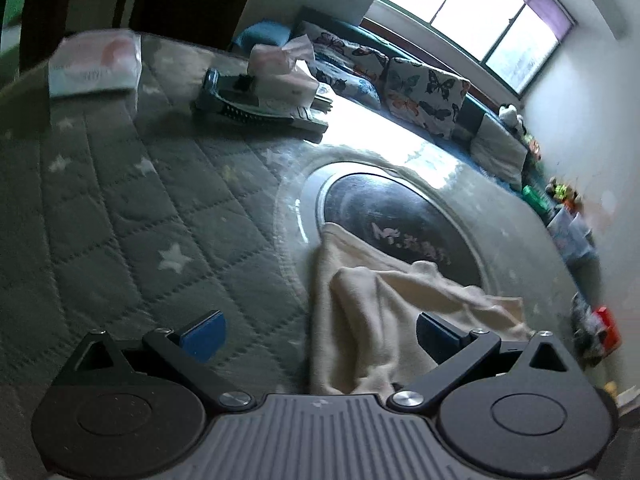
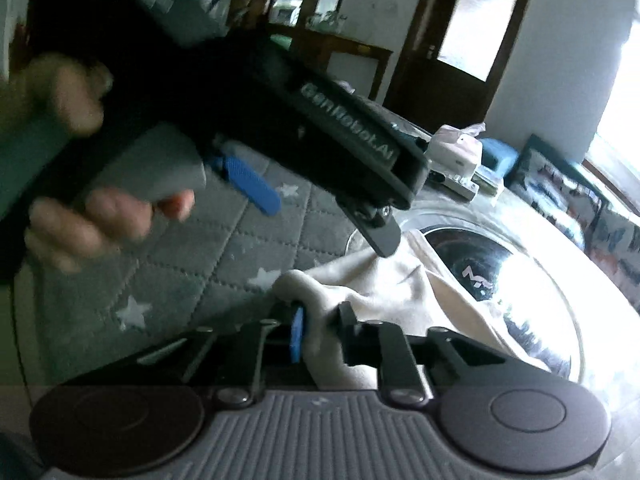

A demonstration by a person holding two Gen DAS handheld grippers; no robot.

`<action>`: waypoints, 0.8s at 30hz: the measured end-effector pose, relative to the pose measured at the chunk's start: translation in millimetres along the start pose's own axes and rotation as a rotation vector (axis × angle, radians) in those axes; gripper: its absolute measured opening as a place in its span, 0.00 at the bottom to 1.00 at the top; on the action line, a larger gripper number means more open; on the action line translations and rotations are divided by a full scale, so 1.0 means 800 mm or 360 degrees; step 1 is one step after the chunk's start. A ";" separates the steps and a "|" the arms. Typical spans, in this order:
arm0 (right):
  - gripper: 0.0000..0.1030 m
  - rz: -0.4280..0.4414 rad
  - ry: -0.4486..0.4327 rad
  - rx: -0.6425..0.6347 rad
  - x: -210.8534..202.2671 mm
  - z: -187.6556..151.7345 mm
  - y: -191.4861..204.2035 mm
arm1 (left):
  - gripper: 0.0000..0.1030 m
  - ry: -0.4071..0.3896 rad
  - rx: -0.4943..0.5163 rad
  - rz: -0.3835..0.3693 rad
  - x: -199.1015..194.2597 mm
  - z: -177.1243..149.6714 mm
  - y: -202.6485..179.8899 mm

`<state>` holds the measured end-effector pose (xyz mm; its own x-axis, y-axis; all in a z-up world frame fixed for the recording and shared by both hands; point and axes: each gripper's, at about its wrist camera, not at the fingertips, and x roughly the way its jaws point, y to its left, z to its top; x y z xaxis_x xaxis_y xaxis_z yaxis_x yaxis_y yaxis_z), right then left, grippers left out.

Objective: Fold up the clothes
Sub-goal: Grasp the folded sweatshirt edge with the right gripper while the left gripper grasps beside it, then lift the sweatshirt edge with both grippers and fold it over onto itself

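A cream cloth [image 1: 384, 304] lies crumpled on the table, partly over a dark round inset. My left gripper [image 1: 320, 336] is open, its blue pads wide apart just above the cloth's near end, holding nothing. In the right wrist view my right gripper [image 2: 318, 330] is shut on a bunched fold of the cream cloth [image 2: 392, 284]. The left gripper's black body [image 2: 340, 128] hangs above the cloth there, held by a hand [image 2: 100, 216].
A grey quilted mat with white stars [image 1: 132, 208] covers the table's left part. A tissue box on a stack of items [image 1: 276, 80] and a white packet [image 1: 96, 64] sit at the far side. A bench with butterfly cushions [image 1: 424, 88] runs under the window.
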<state>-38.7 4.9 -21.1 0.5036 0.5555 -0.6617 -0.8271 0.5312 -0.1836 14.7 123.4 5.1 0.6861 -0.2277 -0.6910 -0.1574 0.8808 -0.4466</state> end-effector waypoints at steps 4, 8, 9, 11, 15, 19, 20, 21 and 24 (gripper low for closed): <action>0.14 0.0074 -0.0051 0.0201 -0.015 0.002 -0.029 | 1.00 0.0033 -0.0132 -0.0050 0.007 0.001 0.000; 0.13 0.0111 -0.0094 0.0311 -0.029 -0.001 -0.048 | 0.99 0.0076 -0.0244 -0.0125 0.016 0.001 -0.003; 0.13 0.0120 -0.0103 0.0335 -0.032 -0.001 -0.052 | 0.96 0.0090 -0.0261 -0.0140 0.019 0.001 -0.004; 0.12 0.0129 -0.0115 0.0356 -0.036 -0.004 -0.055 | 0.89 0.0114 -0.0284 -0.0153 0.026 0.001 -0.007; 0.12 0.0148 -0.0137 0.0374 -0.043 -0.009 -0.055 | 0.76 0.0109 -0.0324 -0.0161 0.031 -0.002 -0.011; 0.12 0.0164 -0.0141 0.0380 -0.042 -0.012 -0.053 | 0.45 0.0116 -0.0357 -0.0141 0.038 -0.003 -0.013; 0.12 0.0165 -0.0145 0.0384 -0.042 -0.014 -0.052 | 0.39 0.0120 -0.0360 -0.0137 0.040 -0.004 -0.013; 0.12 0.0167 -0.0144 0.0386 -0.042 -0.015 -0.050 | 0.29 0.0117 -0.0352 -0.0130 0.040 -0.004 -0.014; 0.12 0.0176 -0.0128 0.0394 -0.042 -0.019 -0.050 | 0.19 0.0106 -0.0323 -0.0109 0.041 -0.006 -0.016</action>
<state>-26.4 -45.0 -2.6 0.4399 0.6627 -0.6060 -0.7971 0.5990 0.0764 35.9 102.8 -14.6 0.6529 -0.3170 -0.6880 -0.2563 0.7623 -0.5944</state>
